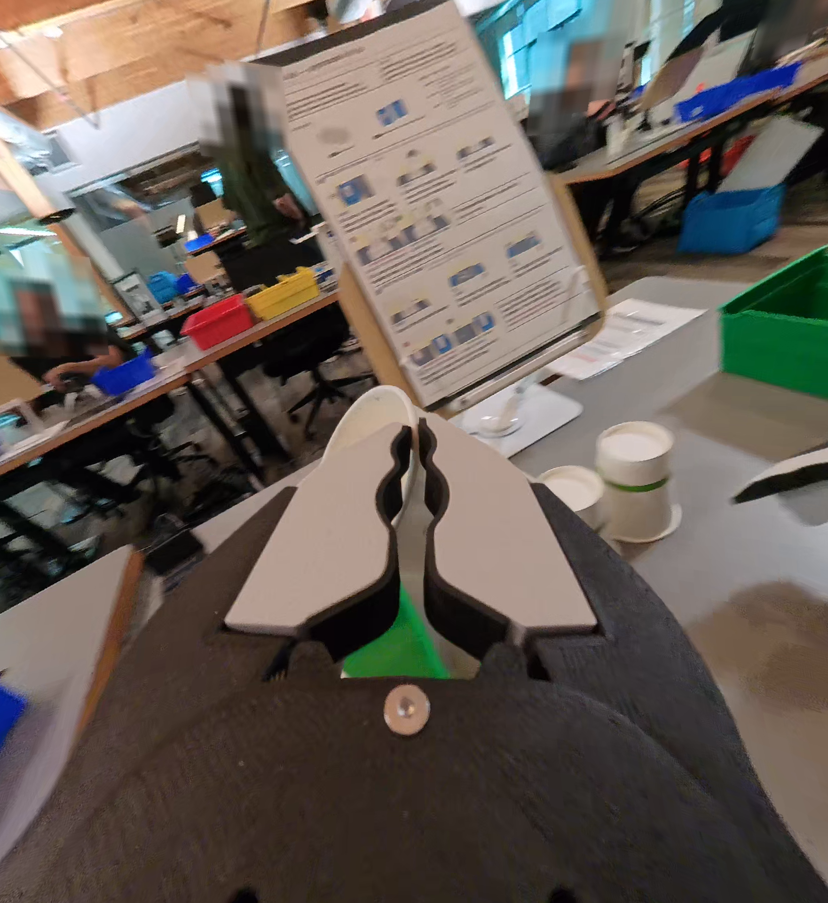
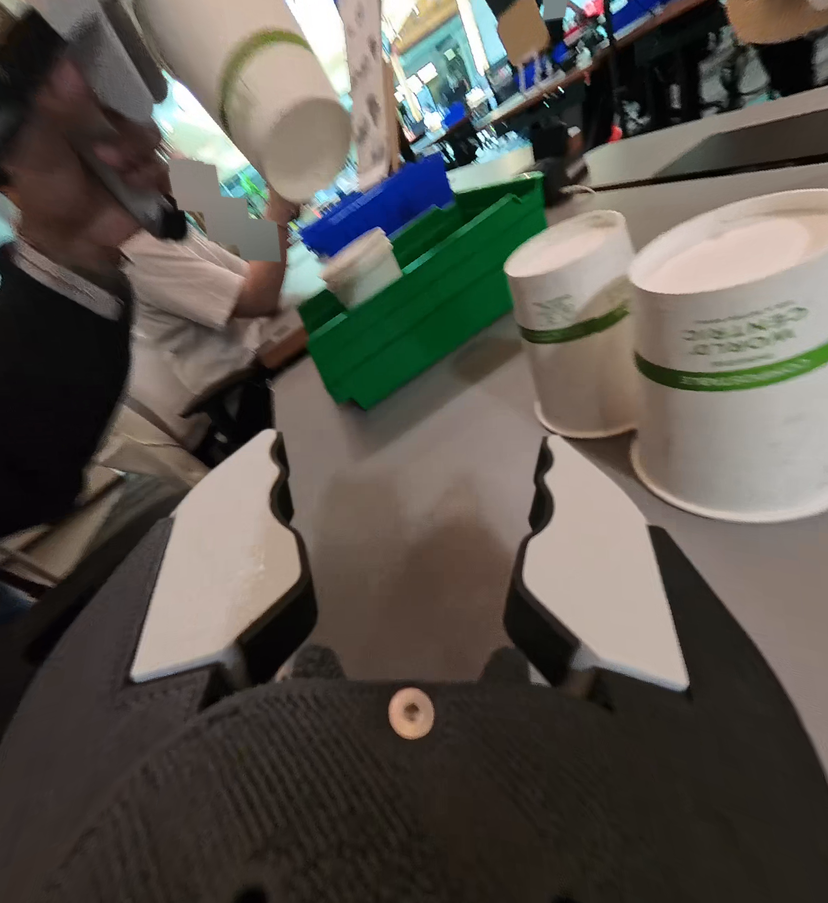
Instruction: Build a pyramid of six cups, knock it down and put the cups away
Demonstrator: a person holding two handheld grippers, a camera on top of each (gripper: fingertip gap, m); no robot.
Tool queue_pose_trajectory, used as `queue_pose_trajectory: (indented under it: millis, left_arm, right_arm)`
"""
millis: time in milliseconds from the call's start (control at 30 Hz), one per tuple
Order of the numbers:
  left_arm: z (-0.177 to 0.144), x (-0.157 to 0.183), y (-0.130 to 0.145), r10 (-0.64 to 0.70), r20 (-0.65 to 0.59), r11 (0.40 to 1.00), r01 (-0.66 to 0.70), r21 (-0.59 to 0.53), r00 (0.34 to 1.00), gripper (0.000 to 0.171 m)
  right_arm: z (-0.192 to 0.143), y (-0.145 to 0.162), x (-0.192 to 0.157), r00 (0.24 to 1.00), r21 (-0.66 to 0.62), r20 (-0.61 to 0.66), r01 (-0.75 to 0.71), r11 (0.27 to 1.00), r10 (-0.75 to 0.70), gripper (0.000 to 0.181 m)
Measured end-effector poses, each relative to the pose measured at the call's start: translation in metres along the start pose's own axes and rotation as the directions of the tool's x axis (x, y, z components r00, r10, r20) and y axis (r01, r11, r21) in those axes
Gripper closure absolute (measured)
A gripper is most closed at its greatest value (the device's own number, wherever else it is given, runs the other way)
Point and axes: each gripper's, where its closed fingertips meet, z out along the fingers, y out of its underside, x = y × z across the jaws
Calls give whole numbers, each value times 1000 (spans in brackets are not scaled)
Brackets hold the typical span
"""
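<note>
L gripper point(image 1: 415, 435) pinches a paper cup point(image 1: 370, 430) wall, raised above table point(image 1: 695, 611). R gripper point(image 2: 412, 454) spread, empty, beside two inverted cups point(image 2: 578, 337).

A grey table point(image 2: 402, 488) bears a green bin point(image 2: 416, 312) at its far side, with a blue bin point(image 2: 377, 205) just behind it. Two upturned white paper cups point(image 2: 744, 366) with green bands stand together near the right. Left of them a printed sheet on a stand point(image 1: 431, 215) rises, perhaps an instruction page.
</note>
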Motion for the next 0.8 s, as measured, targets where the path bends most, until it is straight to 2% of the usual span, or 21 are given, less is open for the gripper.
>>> queue_pose_trajectory:
  millis: [133, 233, 400, 467, 533, 567, 667, 800]
  left_arm:
    - [19, 66, -15, -67, -144, 995, 77, 65, 987, 167]
    - [32, 117, -26, -135, -258, 981, 166, 103, 957, 167]
    - [57, 189, -37, -261, -400, 936, 332, 118, 879, 167]
    - [67, 207, -36, -281, -412, 927, 356, 117, 867, 167]
    - [73, 222, -31, -300, -436, 919, 380, 107, 849, 167]
    - [74, 226, -30, -321, -446, 906, 408, 111, 835, 167]
    - [78, 233, -15, -369, -461, 895, 442, 59, 807, 167]
    - [80, 240, 21, -393, -427, 903, 429, -13, 814, 166]
  right_arm:
    - [0, -18, -21, 981, 129, 135, -155, 979, 137, 75]
    - [-3, -25, -27, 955, 167, 212, -247, 955, 210, 71]
    - [-32, -58, -36, 886, 299, 401, -367, 881, 233, 66]
    - [-49, -72, -38, 881, 360, 436, -358, 861, 184, 73]
    - [-61, -81, -29, 908, 410, 389, -322, 853, 155, 85]
    - [-69, -84, -20, 925, 444, 351, -301, 844, 145, 101]
    - [-89, -97, -1, 934, 518, 321, -312, 797, 157, 104]
    - [-91, -97, 16, 968, 492, 199, -231, 839, 150, 105]
